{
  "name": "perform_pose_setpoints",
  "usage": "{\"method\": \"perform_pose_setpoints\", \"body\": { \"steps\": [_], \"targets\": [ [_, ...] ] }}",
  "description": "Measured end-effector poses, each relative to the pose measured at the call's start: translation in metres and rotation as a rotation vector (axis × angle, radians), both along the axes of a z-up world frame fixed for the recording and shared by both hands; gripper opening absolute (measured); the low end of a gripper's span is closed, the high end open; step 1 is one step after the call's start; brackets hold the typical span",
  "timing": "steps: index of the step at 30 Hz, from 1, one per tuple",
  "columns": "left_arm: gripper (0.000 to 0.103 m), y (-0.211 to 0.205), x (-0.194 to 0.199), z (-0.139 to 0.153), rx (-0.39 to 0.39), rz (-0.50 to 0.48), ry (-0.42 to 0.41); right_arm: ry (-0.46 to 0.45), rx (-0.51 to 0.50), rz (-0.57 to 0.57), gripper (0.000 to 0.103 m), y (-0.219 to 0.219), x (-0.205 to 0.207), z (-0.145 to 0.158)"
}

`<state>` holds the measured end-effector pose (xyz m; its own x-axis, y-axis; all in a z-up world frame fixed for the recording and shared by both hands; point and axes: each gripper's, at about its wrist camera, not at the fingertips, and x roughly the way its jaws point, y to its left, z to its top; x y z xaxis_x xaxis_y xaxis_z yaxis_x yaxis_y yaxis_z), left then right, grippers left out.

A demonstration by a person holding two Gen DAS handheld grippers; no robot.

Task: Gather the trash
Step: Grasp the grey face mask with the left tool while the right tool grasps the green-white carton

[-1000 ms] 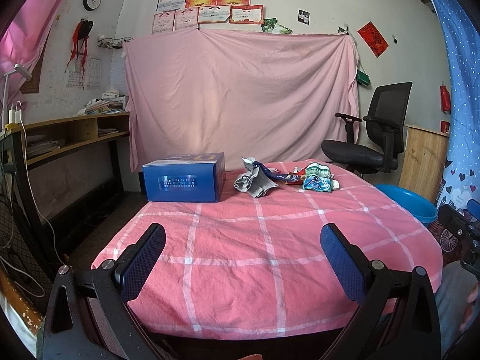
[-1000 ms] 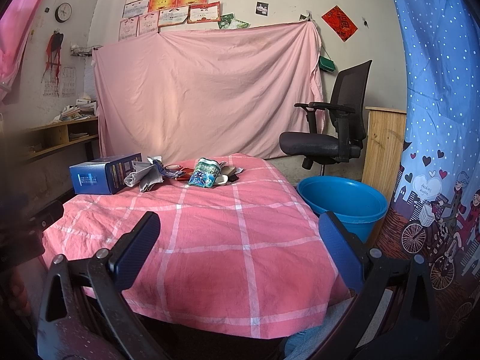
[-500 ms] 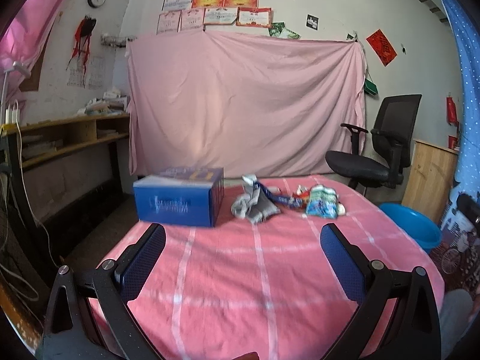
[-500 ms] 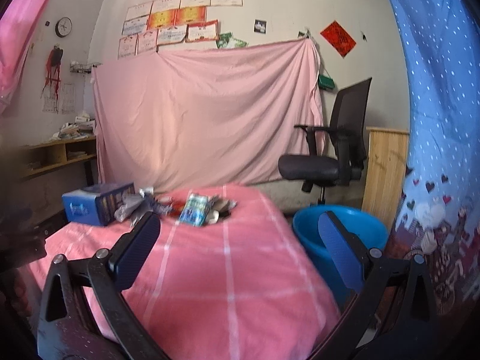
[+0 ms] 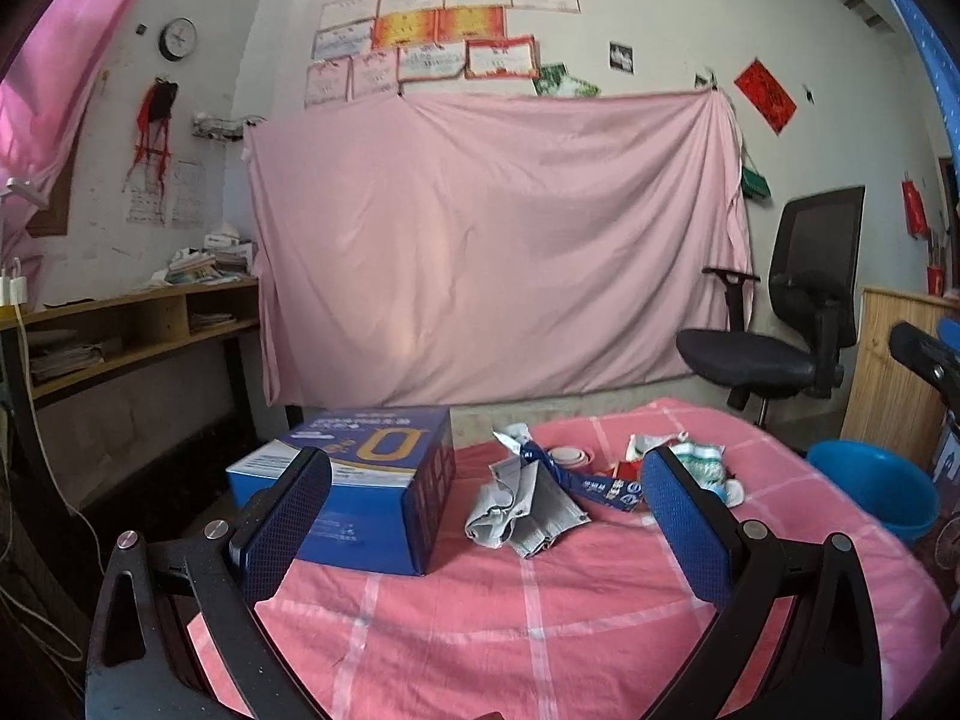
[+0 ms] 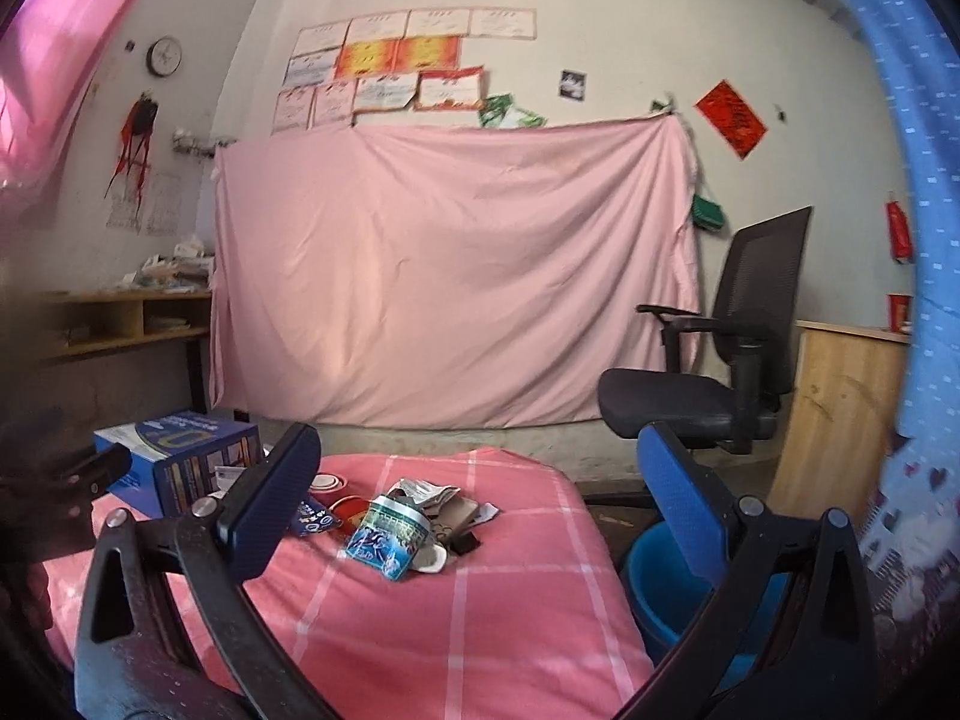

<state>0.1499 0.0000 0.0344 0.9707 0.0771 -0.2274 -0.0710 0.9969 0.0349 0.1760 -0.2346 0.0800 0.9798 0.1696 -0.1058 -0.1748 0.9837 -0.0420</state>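
Trash lies in a heap on the pink checked table (image 5: pixel 540 630). It holds a crumpled grey wrapper (image 5: pixel 519 507), a blue strip wrapper (image 5: pixel 594 483) and a teal snack bag (image 6: pixel 390 534) (image 5: pixel 699 459). A blue box (image 5: pixel 366 492) (image 6: pixel 180 453) stands left of the heap. My left gripper (image 5: pixel 486 525) is open and empty, just short of the grey wrapper. My right gripper (image 6: pixel 474 504) is open and empty, a little short of the teal bag.
A blue plastic basin (image 6: pixel 678 588) (image 5: pixel 876 489) stands on the floor right of the table. A black office chair (image 6: pixel 714 360) is behind it, beside a wooden cabinet (image 6: pixel 840 414). A wooden shelf (image 5: pixel 132 330) runs along the left wall.
Both grippers have moved forward over the table toward the trash heap, which now looks larger and closer. Both stay open and empty.
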Motion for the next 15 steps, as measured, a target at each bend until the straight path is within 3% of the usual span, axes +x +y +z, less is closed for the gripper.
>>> {"method": "perform_pose_setpoints", "body": {
  "steps": [6, 11, 15],
  "targets": [
    [0.1, -0.008, 0.052, -0.024, 0.042, -0.026, 0.109, 0.108, -0.016, 0.056, 0.103, 0.008, 0.054, -0.016],
    [0.084, -0.013, 0.095, -0.046, 0.05, -0.043, 0.227, 0.258, -0.023, 0.128, 0.103, 0.017, 0.1, -0.036],
    [0.071, -0.01, 0.121, -0.059, 0.039, -0.056, 0.306, 0.405, -0.041, 0.185, 0.097, 0.029, 0.135, -0.063]
  ]
}}
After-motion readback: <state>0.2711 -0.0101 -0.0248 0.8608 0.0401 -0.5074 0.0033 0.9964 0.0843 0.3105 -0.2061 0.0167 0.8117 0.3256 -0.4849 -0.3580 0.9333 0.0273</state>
